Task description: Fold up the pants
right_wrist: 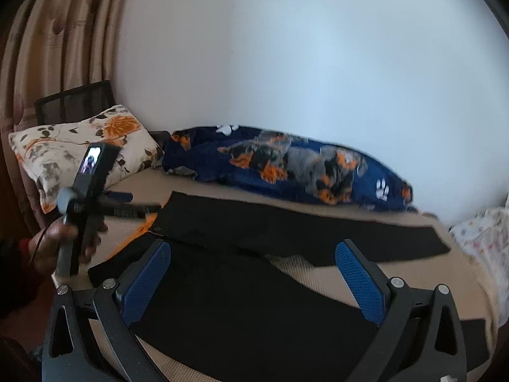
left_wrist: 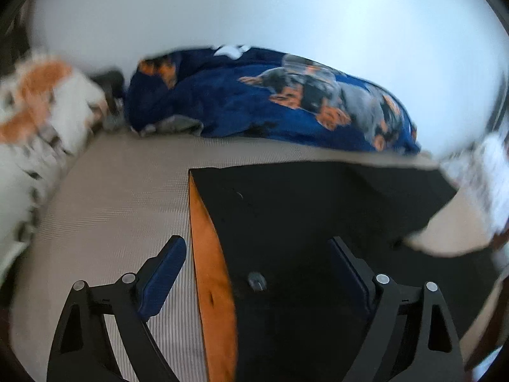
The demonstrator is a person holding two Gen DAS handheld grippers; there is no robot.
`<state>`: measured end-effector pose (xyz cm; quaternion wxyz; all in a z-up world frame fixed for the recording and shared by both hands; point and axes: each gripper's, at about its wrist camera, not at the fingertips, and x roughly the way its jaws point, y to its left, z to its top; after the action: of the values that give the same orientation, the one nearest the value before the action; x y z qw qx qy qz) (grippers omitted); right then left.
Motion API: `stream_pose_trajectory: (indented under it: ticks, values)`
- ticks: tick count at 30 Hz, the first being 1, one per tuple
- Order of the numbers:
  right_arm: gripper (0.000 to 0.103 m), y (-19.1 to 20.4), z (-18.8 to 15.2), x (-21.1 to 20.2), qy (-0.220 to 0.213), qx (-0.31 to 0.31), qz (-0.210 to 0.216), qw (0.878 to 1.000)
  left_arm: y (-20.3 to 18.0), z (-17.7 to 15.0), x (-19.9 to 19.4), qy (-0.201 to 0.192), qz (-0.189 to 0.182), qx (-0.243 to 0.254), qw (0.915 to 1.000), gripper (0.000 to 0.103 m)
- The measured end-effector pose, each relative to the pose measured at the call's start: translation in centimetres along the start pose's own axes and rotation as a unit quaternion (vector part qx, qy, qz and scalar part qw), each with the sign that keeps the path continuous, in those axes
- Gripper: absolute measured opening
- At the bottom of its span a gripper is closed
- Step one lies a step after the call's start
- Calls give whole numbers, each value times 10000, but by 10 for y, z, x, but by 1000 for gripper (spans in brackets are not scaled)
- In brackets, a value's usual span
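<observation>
Black pants [right_wrist: 254, 293] lie spread flat on a beige bed, both legs running to the right with a gap between them. Their orange waistband lining [left_wrist: 211, 273] shows at the left end. My left gripper [left_wrist: 254, 248] is open, hovering over the waist end [left_wrist: 302, 222] with the orange edge between its fingers. It also shows from outside in the right wrist view [right_wrist: 127, 205], held in a hand. My right gripper [right_wrist: 253, 250] is open above the near leg, holding nothing.
A rumpled blue dog-print blanket [right_wrist: 292, 165] lies along the wall behind the pants. A floral pillow [right_wrist: 79, 146] sits at the bed's left end. Another patterned cloth [right_wrist: 486, 238] lies at the right edge. The beige bed surface [left_wrist: 121, 203] extends left of the pants.
</observation>
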<state>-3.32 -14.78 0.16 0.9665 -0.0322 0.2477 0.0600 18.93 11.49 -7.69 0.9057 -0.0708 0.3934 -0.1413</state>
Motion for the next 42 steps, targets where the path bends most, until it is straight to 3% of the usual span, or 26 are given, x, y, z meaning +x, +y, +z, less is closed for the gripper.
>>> stream_pose_trajectory:
  ticks: [2, 5, 10, 12, 14, 16, 20, 21, 22, 23, 24, 29, 36, 40, 42]
  values:
    - [103, -7, -4, 7, 58, 151, 18, 9999, 26, 15, 18, 214, -410, -295, 9985, 89]
    - [103, -19, -12, 23, 224, 410, 65, 9989, 50, 37, 51, 378, -597, -180, 9973, 89]
    - [103, -31, -22, 49, 610, 702, 134, 9956, 64, 60, 92, 516, -532, 148, 9971, 89]
    - [103, -33, -24, 56, 707, 770, 158, 9944, 78, 66, 113, 818, -919, -157, 9923, 89]
    - [103, -35, -26, 60, 776, 802, 141, 9936, 88, 69, 130, 1028, -1019, -394, 9887, 89]
    - [103, -36, -28, 64, 827, 806, 114, 9932, 93, 69, 146, 1300, -1165, -397, 9838, 84]
    - [103, -39, -28, 70, 883, 808, 101, 9928, 90, 75, 152, 1368, -1379, -337, 9804, 84]
    - [103, -39, -27, 72, 896, 829, 116, 9925, 88, 77, 154, 1402, -1357, -382, 9800, 75]
    - [103, -39, -26, 74, 913, 863, 152, 9920, 88, 77, 155, 1437, -1283, -412, 9804, 52]
    - [103, -40, -27, 75, 924, 905, 193, 9914, 86, 78, 156, 1431, -914, -407, 9846, 31]
    - [103, -41, -27, 78, 937, 961, 225, 9907, 87, 78, 156, 1409, -618, -391, 9873, 8]
    - [103, -46, -29, 86, 1030, 1091, 307, 9882, 66, 73, 124, 787, -311, -218, 9962, 8]
    - [103, -82, -12, 110, 1147, 1610, 578, 9786, 12, 51, 22, -414, -766, 332, 9957, 8]
    - [103, -116, -1, 139, 1173, 2343, 958, 9603, -14, 24, -26, -799, -862, 552, 9915, 8]
    - [103, -134, 3, 160, 1199, 2837, 1299, 9425, -26, 13, -37, -874, -921, 633, 9899, 8]
